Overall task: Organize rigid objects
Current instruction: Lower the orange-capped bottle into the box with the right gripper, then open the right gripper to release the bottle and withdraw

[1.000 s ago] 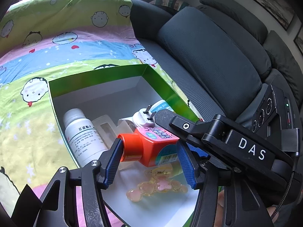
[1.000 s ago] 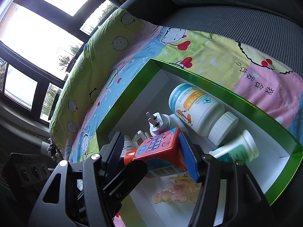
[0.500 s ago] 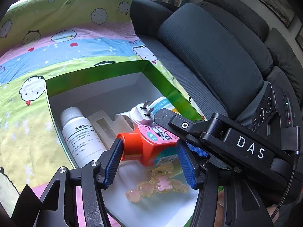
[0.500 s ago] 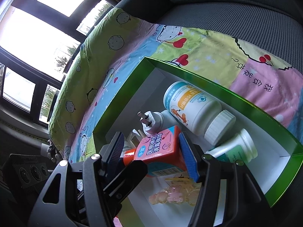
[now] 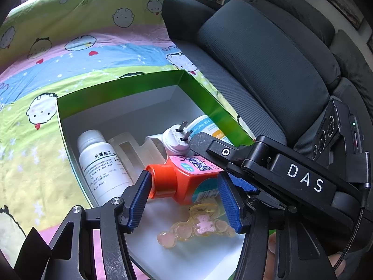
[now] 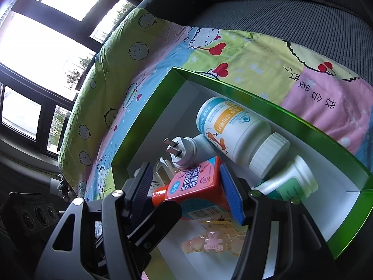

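Note:
An orange bottle (image 5: 186, 182) with a pink label hangs over the open green box (image 5: 121, 93). My left gripper (image 5: 184, 200) is closed on it end to end, one pad on the cap. My right gripper (image 6: 186, 191) grips its body from the other side; the bottle (image 6: 198, 191) shows there too. Below it lie a white pill bottle (image 5: 102, 165), a white plug adapter (image 5: 174, 140), a clear plastic piece (image 5: 130, 149) and a yellow-pink hair clip (image 5: 200, 226). The right wrist view also shows a large white bottle (image 6: 237, 133) and a small green-labelled bottle (image 6: 291, 184).
The green box (image 6: 303, 126) sits on a cartoon-print blanket (image 5: 70, 46) spread over a dark grey sofa (image 5: 268, 58). Windows (image 6: 46, 35) are at the left in the right wrist view. The right gripper's body (image 5: 303, 179) crosses the left wrist view.
Both grippers with the orange bottle have drifted slightly relative to the box; the box contents sit a little lower and closer in view. Grips have not changed.

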Demonstrator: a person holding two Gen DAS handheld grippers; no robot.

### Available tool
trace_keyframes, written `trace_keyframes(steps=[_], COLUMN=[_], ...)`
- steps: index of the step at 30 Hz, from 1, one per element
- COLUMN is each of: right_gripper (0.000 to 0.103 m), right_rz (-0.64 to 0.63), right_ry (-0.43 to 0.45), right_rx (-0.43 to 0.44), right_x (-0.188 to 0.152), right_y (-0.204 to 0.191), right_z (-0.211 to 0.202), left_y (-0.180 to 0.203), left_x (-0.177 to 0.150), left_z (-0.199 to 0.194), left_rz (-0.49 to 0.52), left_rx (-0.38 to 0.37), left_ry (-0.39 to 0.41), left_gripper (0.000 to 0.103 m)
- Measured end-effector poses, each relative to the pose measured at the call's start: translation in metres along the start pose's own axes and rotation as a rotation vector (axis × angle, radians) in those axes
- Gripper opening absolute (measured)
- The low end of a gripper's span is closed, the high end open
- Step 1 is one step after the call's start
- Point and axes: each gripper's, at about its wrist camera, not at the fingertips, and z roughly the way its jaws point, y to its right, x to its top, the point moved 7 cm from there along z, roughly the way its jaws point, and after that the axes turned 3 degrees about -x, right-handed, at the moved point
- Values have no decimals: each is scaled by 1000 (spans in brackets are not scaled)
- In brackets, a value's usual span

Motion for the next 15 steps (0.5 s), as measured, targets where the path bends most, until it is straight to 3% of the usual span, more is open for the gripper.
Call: trace_keyframes(steps=[9,15], right_gripper=[68,70], right_rz=[12,8], right_ry=[2,18], right_rx=[-31,-94], right_x=[1,2], right_y=[4,10], right_z=[1,0], left_y=[-1,-2], left_x=[-2,-1], left_z=[-2,-14], left_rz=[-1,-24], left_rx=[18,-18], left_ry=[-19,-9], left_gripper=[59,59])
